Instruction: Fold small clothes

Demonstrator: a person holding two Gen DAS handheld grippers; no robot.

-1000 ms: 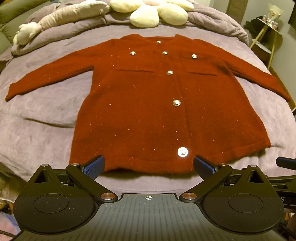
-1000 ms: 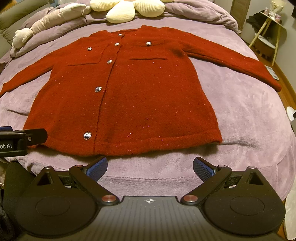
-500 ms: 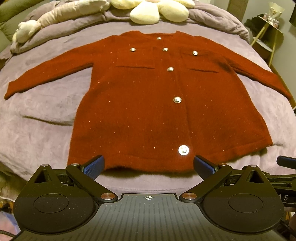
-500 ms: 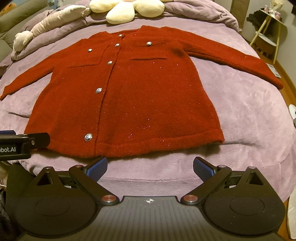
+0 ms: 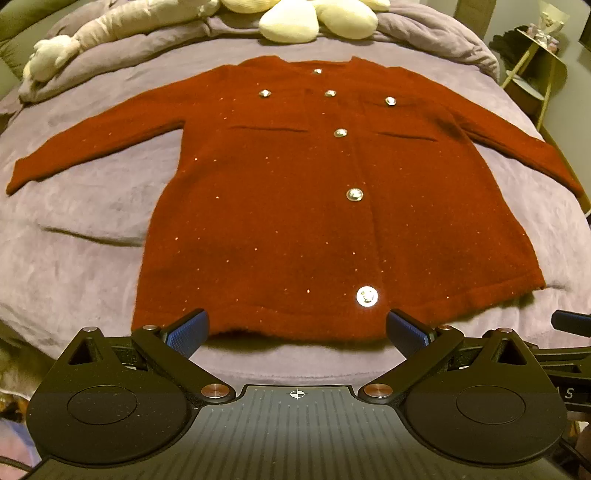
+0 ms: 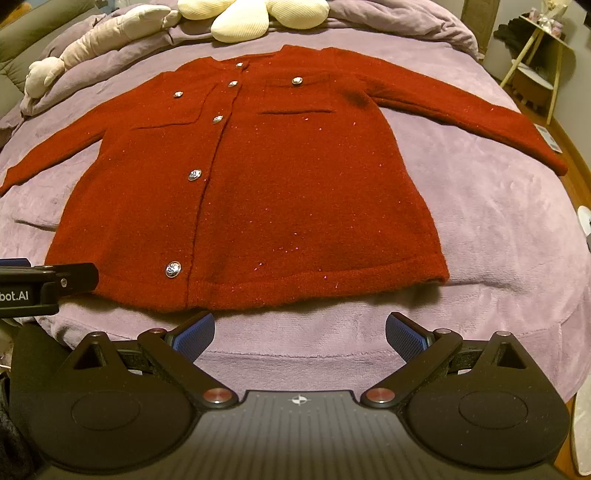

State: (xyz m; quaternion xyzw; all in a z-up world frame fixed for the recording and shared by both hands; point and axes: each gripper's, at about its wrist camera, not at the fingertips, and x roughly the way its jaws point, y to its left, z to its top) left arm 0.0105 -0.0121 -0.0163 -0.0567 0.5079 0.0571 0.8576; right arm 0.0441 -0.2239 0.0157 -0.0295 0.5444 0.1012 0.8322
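Note:
A dark red buttoned cardigan [image 5: 280,206] [image 6: 295,177] lies flat and face up on a purple blanket [image 5: 74,236] [image 6: 498,221], both sleeves spread out to the sides. My left gripper [image 5: 295,328] is open, its blue pads level with the near hem, left of the lowest silver button [image 5: 366,296]. My right gripper [image 6: 300,332] is open too and hovers just short of the hem, over bare blanket. Neither holds anything. The left gripper's body [image 6: 44,291] shows at the left edge of the right wrist view.
Cream flower-shaped pillow [image 5: 306,18] [image 6: 251,18] and a pale plush toy [image 5: 110,33] [image 6: 92,44] lie at the far end of the bed. A small side table [image 5: 535,66] [image 6: 535,62] stands at the far right. The bed edge drops off just below the hem.
Both grippers have edged forward toward the cardigan's hem; the garment sits slightly larger and lower in both views. The cardigan itself has not moved.

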